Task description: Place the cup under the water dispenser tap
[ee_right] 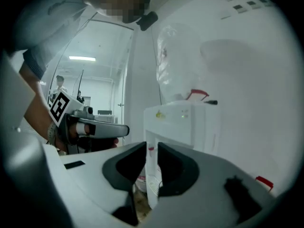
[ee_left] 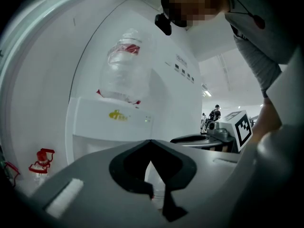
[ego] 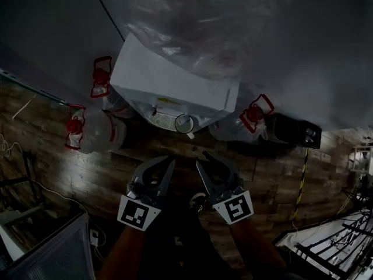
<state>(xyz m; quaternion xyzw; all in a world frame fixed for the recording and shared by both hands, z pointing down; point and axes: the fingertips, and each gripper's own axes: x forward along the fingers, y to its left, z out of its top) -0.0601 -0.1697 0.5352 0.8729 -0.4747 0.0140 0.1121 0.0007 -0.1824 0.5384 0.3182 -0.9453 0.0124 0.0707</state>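
The water dispenser was seen from above in the dim head view, with a large clear bottle turned upside down on its top. The cup was seen as a small round rim at the front of the dispenser, in the recess under the taps; whether it was exactly below one tap could not be told. Both grippers were held side by side in front of the dispenser, apart from it, and were pointed at it. The fingers of the left gripper were closed, their tips touching, and nothing was held between them. The fingers of the right gripper were a little apart, and only the front of the dispenser was seen through the narrow gap, so nothing was gripped. Spare bottles with red caps were seen on the wooden floor at both sides of the dispenser.
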